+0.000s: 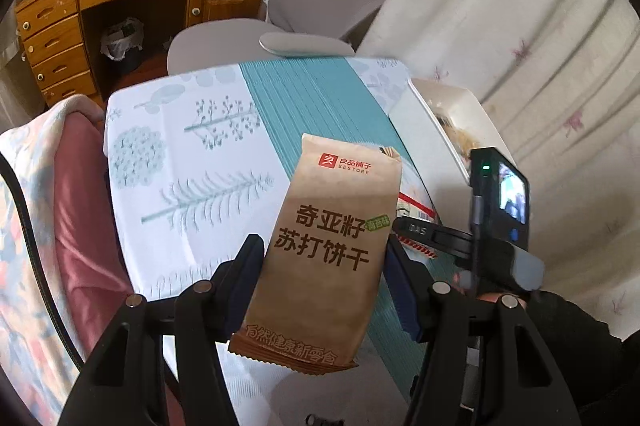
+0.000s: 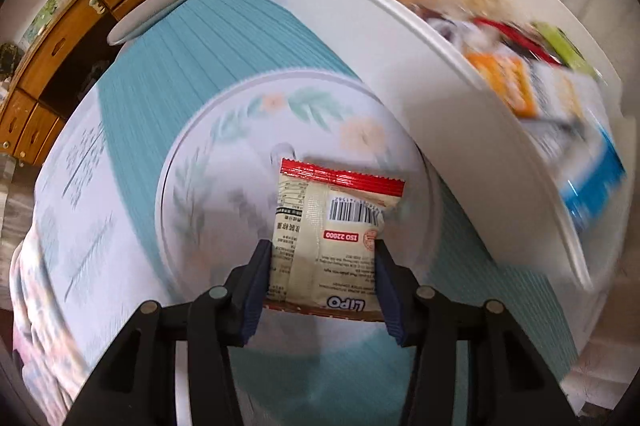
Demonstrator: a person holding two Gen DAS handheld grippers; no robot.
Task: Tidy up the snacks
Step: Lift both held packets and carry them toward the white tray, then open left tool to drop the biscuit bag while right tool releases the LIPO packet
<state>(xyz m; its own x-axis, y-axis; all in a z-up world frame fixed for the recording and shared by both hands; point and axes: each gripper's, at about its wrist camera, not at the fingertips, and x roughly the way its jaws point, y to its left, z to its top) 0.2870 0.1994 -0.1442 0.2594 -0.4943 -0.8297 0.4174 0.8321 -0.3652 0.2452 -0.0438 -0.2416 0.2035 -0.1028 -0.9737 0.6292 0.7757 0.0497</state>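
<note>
White bin (image 2: 460, 130), up-right of right gripper (image 2: 323, 278), holds mixed snack packs. Right gripper grasps cream packet (image 2: 332, 230) over floral plate (image 2: 224, 146); left gripper (image 1: 324, 266) grasps brown cracker pack (image 1: 332, 238).

Left gripper (image 1: 324, 258) pinches a brown soda-cracker pack (image 1: 324, 250) w/ both pads, held above the tabletop (image 1: 192, 146), white bin (image 1: 452, 114) at its right edge.

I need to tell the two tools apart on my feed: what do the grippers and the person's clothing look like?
Both match: the left gripper and right gripper have black linkage arms with round silver pins and ribbed dark blue pads. A small black camera with a lit screen and green light sits on the right one. The sleeve is black.
</note>
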